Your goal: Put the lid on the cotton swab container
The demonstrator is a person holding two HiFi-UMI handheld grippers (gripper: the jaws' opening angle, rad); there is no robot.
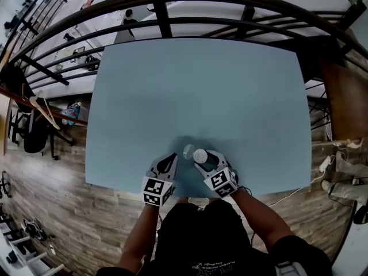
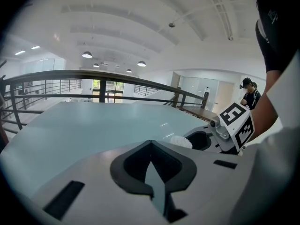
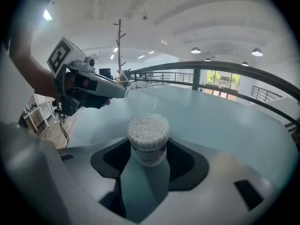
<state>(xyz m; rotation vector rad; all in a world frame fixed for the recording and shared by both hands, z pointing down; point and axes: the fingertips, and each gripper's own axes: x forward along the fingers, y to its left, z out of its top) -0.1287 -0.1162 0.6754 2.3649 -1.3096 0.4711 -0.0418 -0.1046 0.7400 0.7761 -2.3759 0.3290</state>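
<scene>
A clear cotton swab container [image 3: 148,139], packed with white swabs, stands near the front edge of the pale blue table [image 1: 195,91]. My right gripper [image 3: 148,149] is shut on it, one jaw against each side; the head view shows the container [image 1: 200,154] at that gripper's tip [image 1: 204,160]. The clear round lid [image 3: 139,97] lies on the table just beyond it, also seen in the head view [image 1: 188,151]. My left gripper [image 1: 171,158] points at the lid from the left, its jaws shut with nothing between them [image 2: 150,144]. The left gripper view shows only the swab tops [image 2: 180,141].
A dark metal railing [image 1: 172,7] curves round the table's far and side edges. Wooden floor [image 1: 63,188] lies left of and below the table. Both grippers sit close to the table's front edge [image 1: 190,195], right before the person's body.
</scene>
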